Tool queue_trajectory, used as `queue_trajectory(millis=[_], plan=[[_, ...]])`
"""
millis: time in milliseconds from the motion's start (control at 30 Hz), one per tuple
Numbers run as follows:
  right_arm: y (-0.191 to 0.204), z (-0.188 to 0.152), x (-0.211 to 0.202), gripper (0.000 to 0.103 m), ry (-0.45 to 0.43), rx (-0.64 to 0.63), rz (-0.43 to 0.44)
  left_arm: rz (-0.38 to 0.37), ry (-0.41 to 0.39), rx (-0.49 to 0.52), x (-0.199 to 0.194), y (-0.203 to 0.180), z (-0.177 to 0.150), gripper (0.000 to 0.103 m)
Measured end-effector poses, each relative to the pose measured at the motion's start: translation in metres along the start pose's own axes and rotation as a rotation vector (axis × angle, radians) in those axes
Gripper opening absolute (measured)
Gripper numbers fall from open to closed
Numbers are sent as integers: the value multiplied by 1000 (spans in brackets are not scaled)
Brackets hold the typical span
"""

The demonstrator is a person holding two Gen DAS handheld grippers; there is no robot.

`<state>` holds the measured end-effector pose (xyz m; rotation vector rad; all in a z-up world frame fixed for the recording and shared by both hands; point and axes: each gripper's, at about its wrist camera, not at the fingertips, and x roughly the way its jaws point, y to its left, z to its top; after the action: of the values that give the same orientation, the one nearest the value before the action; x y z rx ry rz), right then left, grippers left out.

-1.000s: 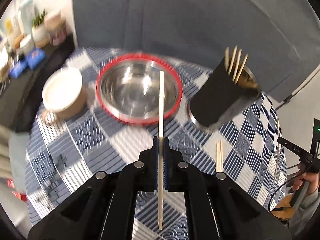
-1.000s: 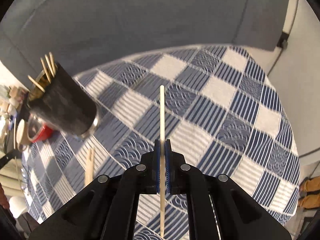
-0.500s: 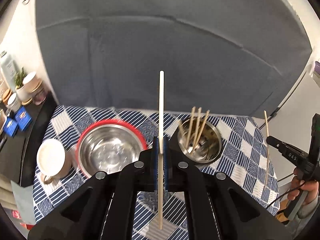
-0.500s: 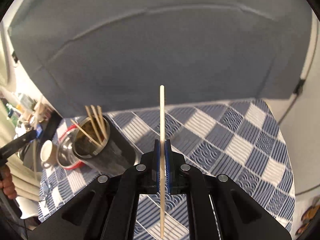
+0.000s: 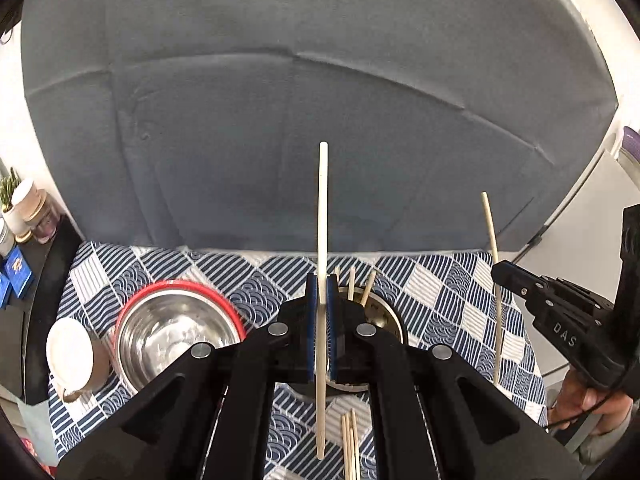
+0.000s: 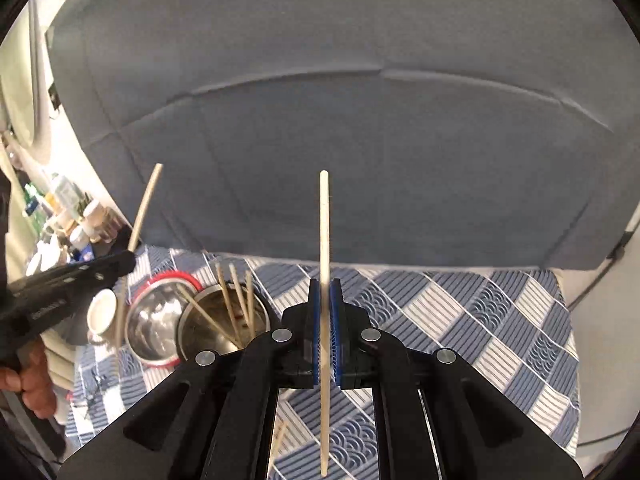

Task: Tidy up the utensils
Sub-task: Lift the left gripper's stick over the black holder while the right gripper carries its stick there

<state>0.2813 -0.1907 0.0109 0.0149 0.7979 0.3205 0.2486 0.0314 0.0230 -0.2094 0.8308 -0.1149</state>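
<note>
My left gripper [image 5: 321,284] is shut on a pale wooden chopstick [image 5: 322,208] held upright, just in front of the metal utensil holder [image 5: 382,316], which has several chopsticks in it. My right gripper [image 6: 325,290] is shut on another chopstick [image 6: 324,220], also upright, to the right of the holder [image 6: 212,328]. The right gripper and its chopstick [image 5: 490,232] show at the right of the left wrist view; the left gripper's chopstick [image 6: 146,204] shows at the left of the right wrist view. Loose chopsticks [image 5: 350,440] lie on the cloth below the holder.
A steel bowl with a red rim [image 5: 176,332] and a white cup [image 5: 70,354] stand left of the holder on the blue-and-white checked tablecloth [image 6: 480,320]. A grey sofa back [image 5: 320,120] rises behind the table. A shelf with jars [image 5: 20,208] is at far left.
Both grippers have risen and tilted up, so the chopsticks now stand upright. The holder has come close under the left gripper, and the two grippers have drawn nearer each other.
</note>
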Motion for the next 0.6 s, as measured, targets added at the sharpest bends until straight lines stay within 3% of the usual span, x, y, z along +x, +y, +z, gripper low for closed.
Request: queue_trajectory(millis=[267, 600], plan=[[12, 20, 13, 5, -106, 20, 96, -76, -98, -17, 12, -5, 13, 5], [32, 10, 38, 5, -262, 34, 256, -118, -261, 14, 27, -5, -5, 5]])
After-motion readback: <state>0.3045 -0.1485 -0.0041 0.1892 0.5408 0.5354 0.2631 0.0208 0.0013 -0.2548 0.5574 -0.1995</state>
